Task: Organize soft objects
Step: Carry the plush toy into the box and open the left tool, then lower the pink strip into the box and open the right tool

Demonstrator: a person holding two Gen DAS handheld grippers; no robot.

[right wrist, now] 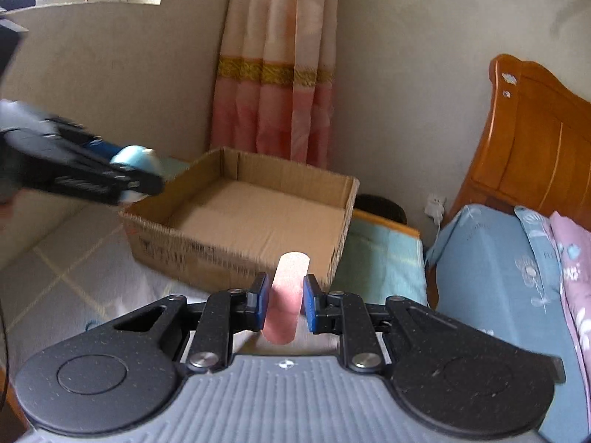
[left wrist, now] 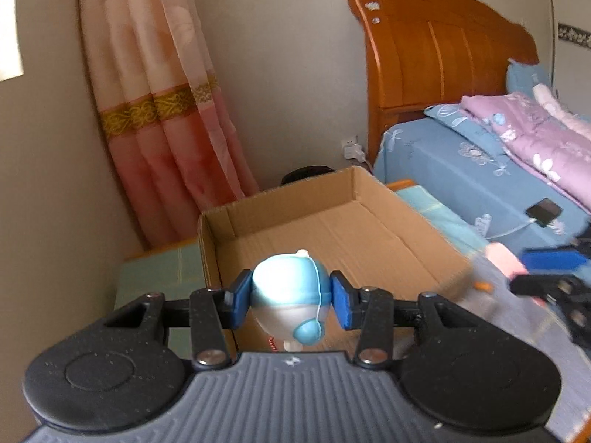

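- Two soft things are in hand and none lies in the cardboard box [right wrist: 258, 214] yet; its brown floor shows bare in both views, so by my reading the sorting is at its very start or at least nothing has been dropped in so far.
- Left tongs [left wrist: 291, 297] are closed about a round blue-and-white plush toy [left wrist: 288, 295], the blue pads pressing its two sides; the toy hangs just in front of the box's near wall [left wrist: 210, 258], roughly over its edge.
- From the right wrist view the same left tongs [right wrist: 122, 181] come in at the box's left corner, the toy [right wrist: 136, 158] level with the rim and not yet past it, as far as the blur lets me say.
- Right tongs [right wrist: 284, 301] are narrowed onto a pale pink foam roll [right wrist: 288, 295] that stands upright between the pads; it is short of the box's near wall, outside the box.
- Box sits on a pale green desk [right wrist: 380, 258], with the bed [left wrist: 480, 170] just beside it on the right and the curtain [left wrist: 166, 110] behind it.
- Left to do, I judge: carry both things over the rim and let them go inside; whether more soft things wait elsewhere cannot be told.
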